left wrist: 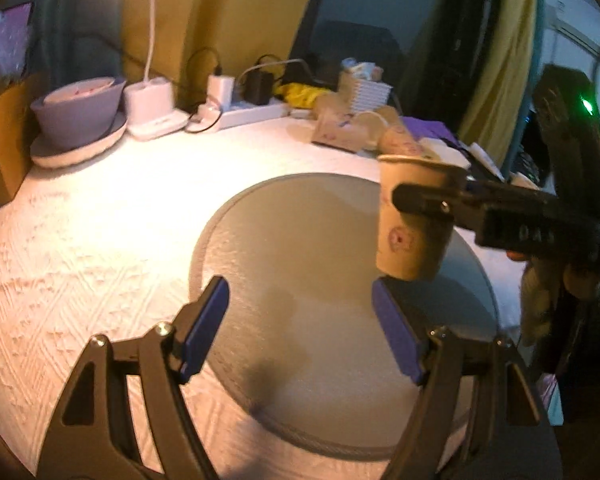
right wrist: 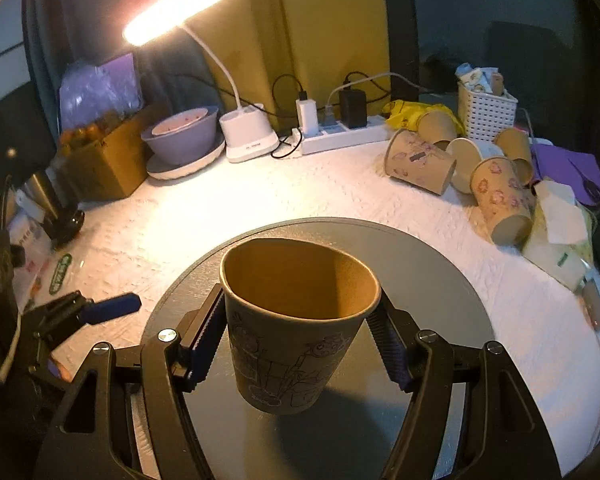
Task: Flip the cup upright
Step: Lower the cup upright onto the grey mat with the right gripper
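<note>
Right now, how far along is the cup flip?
Done: the paper cup is already mouth-up, clamped in the right claw. In hand: the left wrist view shows it held slightly above the round grey mat, base not clearly touching. Left: set it down on the mat and release. The left claw is open, holding nothing.
</note>
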A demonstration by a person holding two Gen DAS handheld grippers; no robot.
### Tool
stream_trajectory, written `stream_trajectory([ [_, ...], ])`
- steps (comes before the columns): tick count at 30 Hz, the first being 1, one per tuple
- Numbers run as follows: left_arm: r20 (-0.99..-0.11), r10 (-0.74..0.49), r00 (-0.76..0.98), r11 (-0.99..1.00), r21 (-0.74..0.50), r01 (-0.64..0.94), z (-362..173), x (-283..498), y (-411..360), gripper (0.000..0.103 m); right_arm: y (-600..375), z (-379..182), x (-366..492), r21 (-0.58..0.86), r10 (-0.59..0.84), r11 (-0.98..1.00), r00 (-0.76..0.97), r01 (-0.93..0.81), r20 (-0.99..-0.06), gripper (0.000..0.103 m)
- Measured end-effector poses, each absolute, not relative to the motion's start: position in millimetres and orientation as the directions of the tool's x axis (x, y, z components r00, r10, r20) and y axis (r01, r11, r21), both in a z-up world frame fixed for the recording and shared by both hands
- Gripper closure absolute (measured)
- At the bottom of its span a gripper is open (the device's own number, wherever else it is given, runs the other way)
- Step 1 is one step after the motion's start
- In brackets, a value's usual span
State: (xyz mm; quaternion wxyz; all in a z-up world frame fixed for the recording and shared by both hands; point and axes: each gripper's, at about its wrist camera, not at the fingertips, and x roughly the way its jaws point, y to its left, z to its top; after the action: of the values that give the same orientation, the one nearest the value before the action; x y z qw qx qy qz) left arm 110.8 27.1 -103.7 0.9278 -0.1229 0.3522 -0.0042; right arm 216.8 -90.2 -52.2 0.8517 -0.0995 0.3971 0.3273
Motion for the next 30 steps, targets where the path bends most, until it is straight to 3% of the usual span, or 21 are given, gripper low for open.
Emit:
stream_trajectory([
  [9, -0.689, -0.081, 0.720, 0.958, -0.253, -0.133, -113, 128, 41, 0.028, -75, -59, 227, -0.024, 0.437, 0.758, 0.535, -0.652, -0.723, 0.031],
  [30, -0.696, -0.092, 0.712, 0.958, -0.258, -0.128, -115, 116, 28, 0.028, -78, -72, 199, -0.066, 0.405, 0.760, 0.551, -0.646, -0.730, 0.031],
])
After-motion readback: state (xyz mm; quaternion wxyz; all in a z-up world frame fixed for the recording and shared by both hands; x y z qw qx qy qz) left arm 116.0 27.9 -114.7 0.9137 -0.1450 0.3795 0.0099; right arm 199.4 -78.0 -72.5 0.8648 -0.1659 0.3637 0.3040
